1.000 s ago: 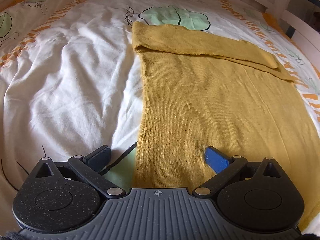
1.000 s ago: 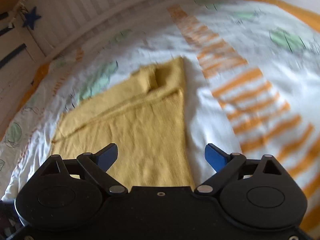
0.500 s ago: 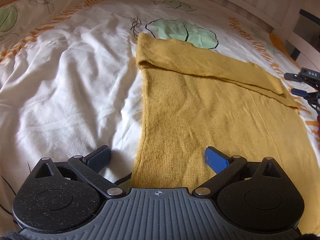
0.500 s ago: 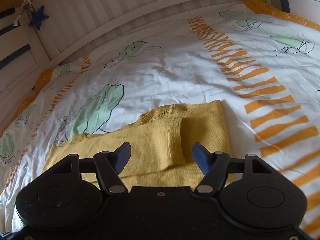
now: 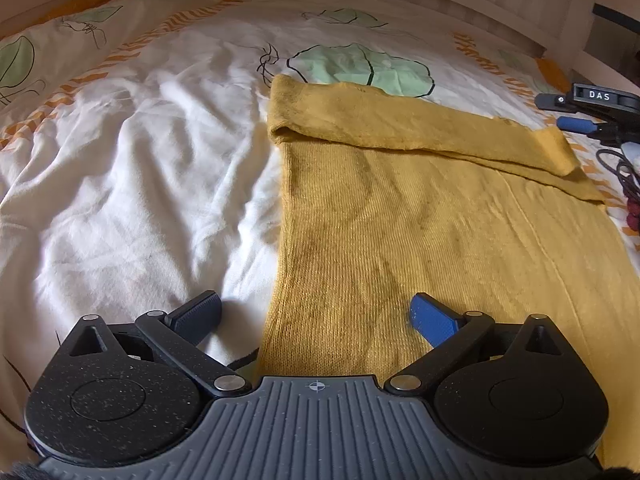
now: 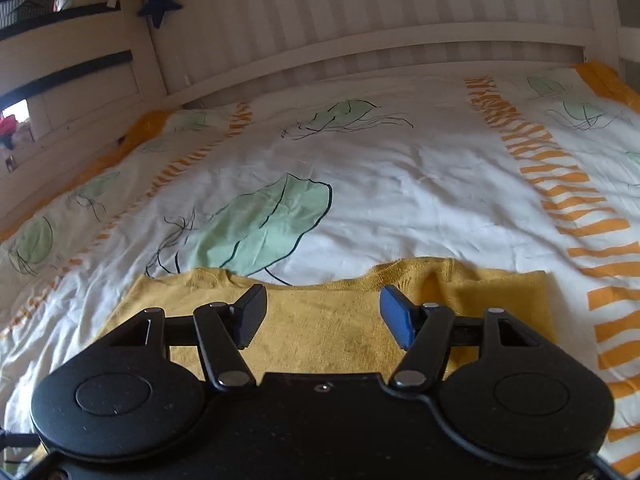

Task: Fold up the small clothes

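Observation:
A mustard-yellow knitted garment (image 5: 440,220) lies flat on the bed, with one sleeve (image 5: 400,124) folded across its far end. My left gripper (image 5: 314,302) is open and hovers low over the near left edge, one finger above the sheet and the other above the knit. In the right wrist view the garment (image 6: 332,332) shows its neckline edge. My right gripper (image 6: 321,296) hangs just over that edge; its jaws are closing and the pads press on nothing. One of its blue fingers (image 5: 576,124) shows at the left wrist view's right edge.
A white duvet (image 6: 400,184) with green jellyfish prints and orange stripes covers the bed. A white slatted bed rail (image 6: 360,40) runs along the far side, with a dark blue star (image 6: 160,2) hanging at the corner. Cables (image 5: 624,168) trail by the right gripper.
The right gripper has swung across the garment to its neckline edge and its jaws have narrowed. It now shows at the right edge of the left wrist view. The left gripper has barely shifted.

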The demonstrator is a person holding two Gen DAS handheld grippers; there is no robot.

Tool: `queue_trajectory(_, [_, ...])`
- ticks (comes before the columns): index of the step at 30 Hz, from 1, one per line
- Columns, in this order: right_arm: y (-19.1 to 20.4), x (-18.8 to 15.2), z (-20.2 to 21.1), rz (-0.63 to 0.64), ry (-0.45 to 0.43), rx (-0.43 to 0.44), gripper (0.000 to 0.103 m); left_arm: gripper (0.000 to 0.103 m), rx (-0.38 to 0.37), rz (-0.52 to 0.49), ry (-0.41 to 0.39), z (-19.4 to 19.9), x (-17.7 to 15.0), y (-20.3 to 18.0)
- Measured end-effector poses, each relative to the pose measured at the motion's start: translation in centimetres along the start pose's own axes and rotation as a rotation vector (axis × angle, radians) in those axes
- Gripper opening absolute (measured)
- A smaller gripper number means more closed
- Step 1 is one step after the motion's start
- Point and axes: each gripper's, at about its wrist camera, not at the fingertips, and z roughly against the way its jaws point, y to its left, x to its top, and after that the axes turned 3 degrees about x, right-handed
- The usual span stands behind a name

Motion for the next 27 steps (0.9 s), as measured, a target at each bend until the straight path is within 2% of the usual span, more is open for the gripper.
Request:
queue_trajectory(4, [-0.6, -0.8, 0.1, -0.002, 0.033, -0.063, 0.067, 0.102, 0.000, 0.000, 0.001, 0.0, 0.0, 0.0])
queue_trajectory(9, [-2.9, -2.6, 1.4, -0.142, 0.061, -0.092, 0.072, 0.102, 0.003, -0.002, -0.001, 0.0, 0.0, 0.0])
queue_trajectory(15, [-4.4, -5.7, 6.3, -0.246, 0.104, -0.132, 0.081, 0.102, 0.010, -0.014, -0.009, -0.1, -0.2, -0.2])
queue_trajectory(17, [-4.7, -6.5, 8.4, -0.283, 0.132, -0.141, 0.090, 0.102, 0.011, -0.017, -0.012, 0.0, -0.3, -0.3])
queue_trajectory(21, [-4.9, -7.8, 12.2, -0.330, 0.179, -0.143, 0.093, 0.102, 0.002, -0.022, -0.014, 0.0, -0.4, -0.1])
queue_trajectory(22, [-4.9, -8.2, 13.0, -0.341, 0.195, -0.141, 0.097, 0.102, -0.003, -0.024, -0.014, 0.1, -0.4, -0.1])
queue_trajectory(27, [-5.2, -10.4, 16.3, -0.402, 0.265, -0.124, 0.098, 0.102, -0.027, -0.023, 0.009, 1.0, -0.7, 0.4])
